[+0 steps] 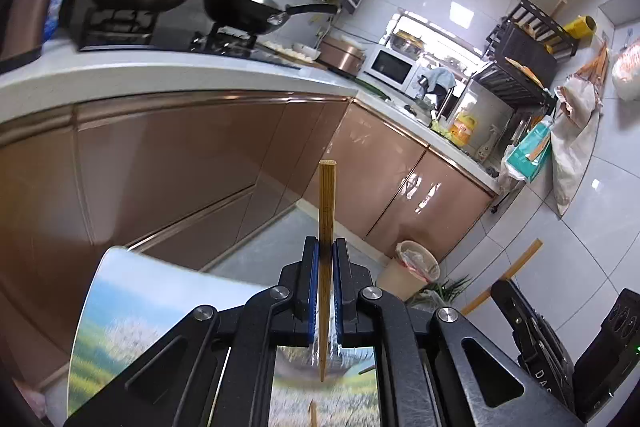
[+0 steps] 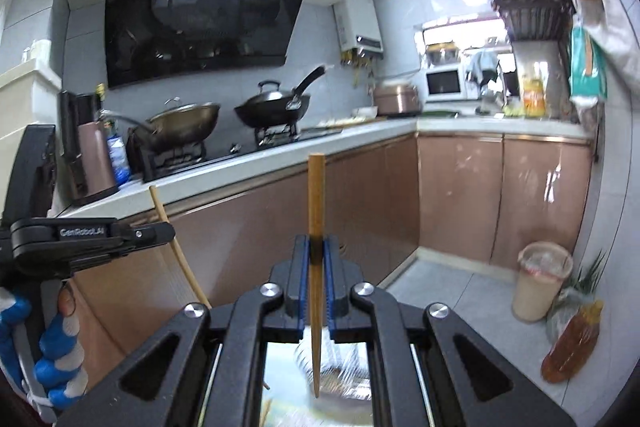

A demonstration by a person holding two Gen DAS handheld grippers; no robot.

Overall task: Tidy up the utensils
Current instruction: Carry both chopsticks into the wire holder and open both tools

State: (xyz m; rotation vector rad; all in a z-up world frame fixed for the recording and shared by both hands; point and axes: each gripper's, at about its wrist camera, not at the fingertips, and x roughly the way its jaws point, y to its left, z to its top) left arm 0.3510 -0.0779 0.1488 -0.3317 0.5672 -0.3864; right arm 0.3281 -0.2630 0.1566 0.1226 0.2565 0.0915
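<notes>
Left tongs (image 1: 326, 259) pinching a bamboo chopstick (image 1: 327, 203) mid-shaft, blunt end up, tip hanging over a scenic-print mat (image 1: 120, 315). Right tongs (image 2: 316, 255) likewise clamped on a second chopstick (image 2: 316, 195), upright, its tip over a blurred wire item below. Both held in the air, clear of the bench (image 2: 280, 159). On the bench: brass wok (image 2: 188, 119), black wok (image 2: 276, 107), microwave (image 2: 446, 85). Bin (image 2: 540, 279) on the floor
</notes>
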